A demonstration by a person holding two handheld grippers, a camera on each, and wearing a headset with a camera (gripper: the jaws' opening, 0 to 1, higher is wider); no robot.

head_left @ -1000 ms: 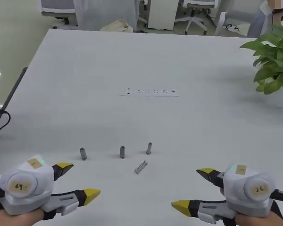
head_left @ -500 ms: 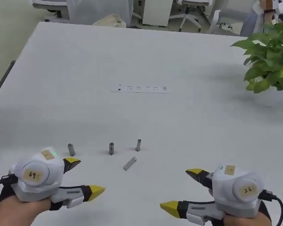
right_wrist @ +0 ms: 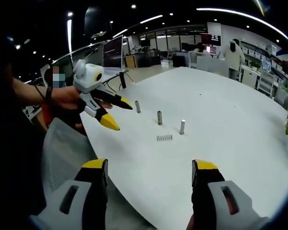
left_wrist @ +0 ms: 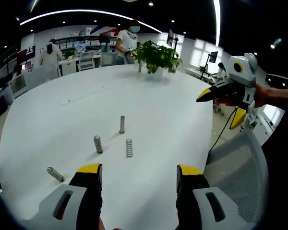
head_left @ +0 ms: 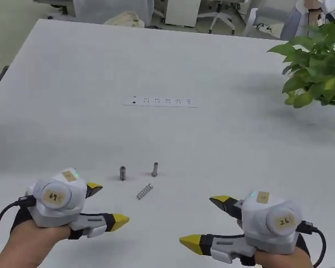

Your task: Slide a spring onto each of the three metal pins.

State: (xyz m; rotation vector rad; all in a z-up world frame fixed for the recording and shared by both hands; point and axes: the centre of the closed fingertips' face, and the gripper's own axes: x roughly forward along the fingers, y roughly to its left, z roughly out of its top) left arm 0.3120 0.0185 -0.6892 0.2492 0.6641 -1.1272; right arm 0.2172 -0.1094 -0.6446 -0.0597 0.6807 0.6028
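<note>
Leftmost pin (right_wrist: pixel 138 106) — probably behind left gripper (head_left: pixel 107 204).

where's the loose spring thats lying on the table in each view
Head view: the loose spring lies lower centre, just below-left of the bare pin.
Left gripper view: centre, below-right of that pin.
Right gripper view: centre, below-left of that pin.
Shared landmark: the bare pin.

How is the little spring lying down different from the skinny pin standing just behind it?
The loose spring lies flat on the table; the bare pin stands upright. The loose spring is a coil with gaps; the bare pin is a smooth rod. Both are small, grey and metal.
</note>
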